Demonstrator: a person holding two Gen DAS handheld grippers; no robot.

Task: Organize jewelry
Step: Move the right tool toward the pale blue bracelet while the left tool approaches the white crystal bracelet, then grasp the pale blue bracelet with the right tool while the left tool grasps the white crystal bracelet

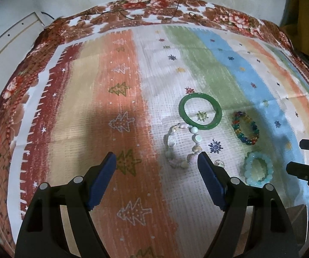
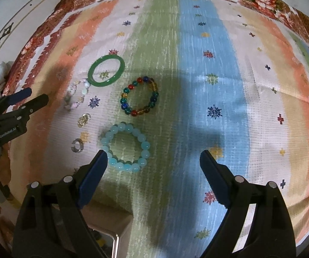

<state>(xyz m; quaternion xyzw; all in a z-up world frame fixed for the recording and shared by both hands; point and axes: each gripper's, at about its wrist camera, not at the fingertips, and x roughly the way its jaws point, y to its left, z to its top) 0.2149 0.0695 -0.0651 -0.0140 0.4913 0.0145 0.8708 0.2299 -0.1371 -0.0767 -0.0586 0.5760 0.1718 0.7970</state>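
Jewelry lies flat on the striped cloth (image 2: 197, 64) covering the bench: green bangle (image 2: 106, 71), multicolour bead bracelet (image 2: 140, 99), pale blue bead bracelet (image 2: 125, 148), pastel bead bracelet (image 1: 182, 145) stretched with its long axis running away from the camera, and two small rings (image 2: 83, 120). Left gripper (image 1: 156, 163) hovers above the cloth, jaws wide apart, empty. Right gripper (image 2: 153, 160) hovers likewise, jaws wide apart, its left fingertip just beside the pale blue bracelet.
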